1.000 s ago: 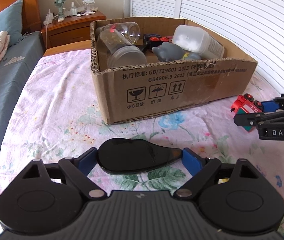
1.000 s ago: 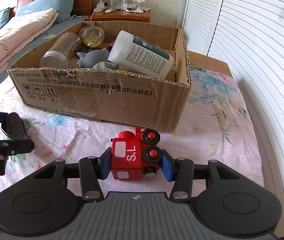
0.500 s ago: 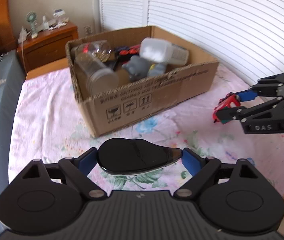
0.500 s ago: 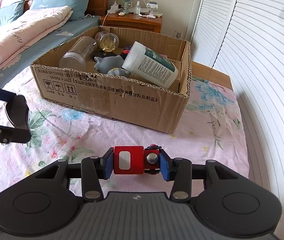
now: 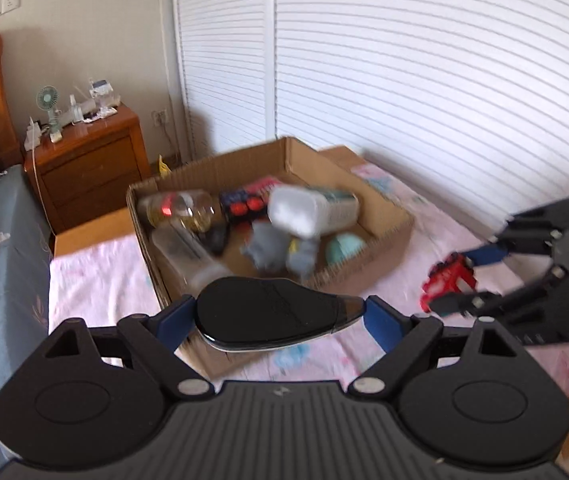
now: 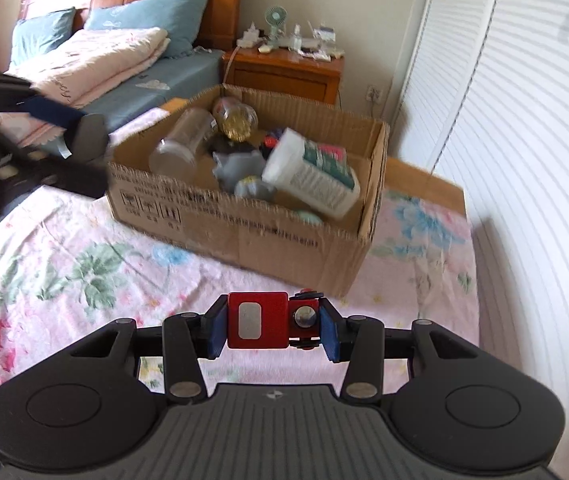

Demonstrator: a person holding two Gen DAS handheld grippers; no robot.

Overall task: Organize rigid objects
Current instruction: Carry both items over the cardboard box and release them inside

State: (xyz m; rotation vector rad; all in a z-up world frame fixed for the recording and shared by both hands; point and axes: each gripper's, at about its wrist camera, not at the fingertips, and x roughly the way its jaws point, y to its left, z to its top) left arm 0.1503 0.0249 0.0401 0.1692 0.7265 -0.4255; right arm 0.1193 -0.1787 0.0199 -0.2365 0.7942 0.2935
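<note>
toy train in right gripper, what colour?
Red, with a pale label; the toy train shows best in the right wrist view, held in the right gripper.

Your left gripper is raised just above the near wall of the cardboard box, its blue-padded fingers pressed onto the two ends of a flat black object, held level; your right gripper hangs on the near side of that box, above the bedding and short of the box's front wall, its fingers clamped on the sides of a red toy train; from the left wrist camera it sits to the right of the box, clear of the box.
</note>
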